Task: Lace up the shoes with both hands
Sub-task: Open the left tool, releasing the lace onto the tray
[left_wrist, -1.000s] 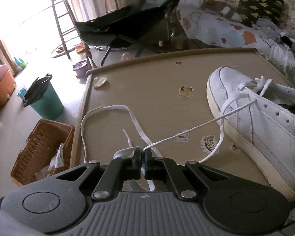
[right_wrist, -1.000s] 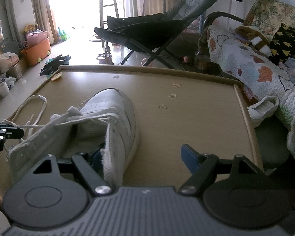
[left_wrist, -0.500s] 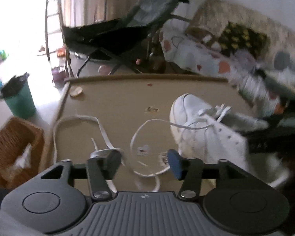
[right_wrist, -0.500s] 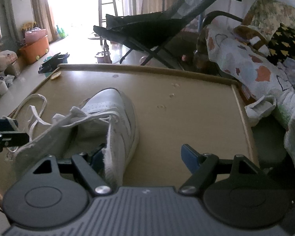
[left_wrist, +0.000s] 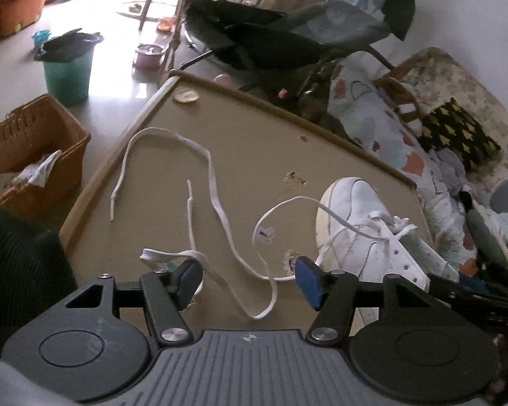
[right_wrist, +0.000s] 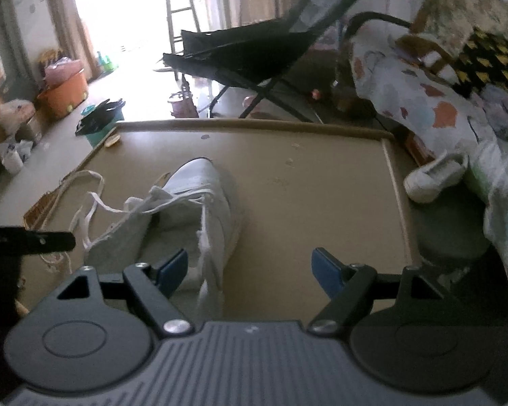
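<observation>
While both point steeply down, left gripper [left_wrist: 247, 277] gapes over lace [left_wrist: 220, 216] — right gripper [right_wrist: 250, 269] wide, empty.

The white sneaker [left_wrist: 362, 237] looks like smooth leather with a perforated side panel and a soft sheen, its flat shoelace [left_wrist: 216, 203] woven cloth lying on the matt tan table [left_wrist: 254, 142]. At the left edge of the left wrist view sit a rough woven wicker basket [left_wrist: 27, 145] and a smooth green plastic bin [left_wrist: 67, 74]. The left gripper [left_wrist: 247, 279] is matt black plastic with blue rubbery pads [left_wrist: 308, 279] and shiny metal screws.
</observation>
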Available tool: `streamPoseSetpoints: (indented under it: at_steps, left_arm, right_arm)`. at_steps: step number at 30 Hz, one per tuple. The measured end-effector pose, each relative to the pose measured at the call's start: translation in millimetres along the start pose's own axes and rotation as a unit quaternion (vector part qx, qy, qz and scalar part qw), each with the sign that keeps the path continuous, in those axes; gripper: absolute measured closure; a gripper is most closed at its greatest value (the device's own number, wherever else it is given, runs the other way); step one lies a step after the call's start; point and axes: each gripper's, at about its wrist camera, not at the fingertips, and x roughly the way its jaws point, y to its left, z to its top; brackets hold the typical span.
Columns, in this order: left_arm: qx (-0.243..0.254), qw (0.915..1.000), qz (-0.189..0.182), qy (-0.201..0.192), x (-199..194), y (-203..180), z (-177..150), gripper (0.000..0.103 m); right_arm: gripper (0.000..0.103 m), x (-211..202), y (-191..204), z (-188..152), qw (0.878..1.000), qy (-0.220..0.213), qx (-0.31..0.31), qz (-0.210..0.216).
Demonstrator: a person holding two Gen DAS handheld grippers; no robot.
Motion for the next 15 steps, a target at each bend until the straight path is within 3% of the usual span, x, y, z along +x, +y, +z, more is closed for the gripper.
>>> streamPoseSetpoints:
  at_steps: [4,9,12,15]
  left_arm:
    - [-0.032,0.9993,-0.007,0.019,-4,3,3,0.041]
    - [-0.107,0.9898,-0.009,0.094,-21,-6,17,0.041]
    - [-0.107,0.9857,-0.032,0.127,-39,-25,31,0.041]
    - [-0.092,0.9843,-0.074,0.132,-62,-46,45,0.040]
  right_arm:
    - [0.023,-9,-1,3,1.000,0.004,0.025,-0.006]
    - [0.023,-16,-1,7,0.998,0.027,0.059,-0.017]
    - [0.023,-20,-3,10,0.996,0.032,0.080,-0.022]
    - [0.023,-22,-7,11,0.995,0.033,0.092,-0.032]
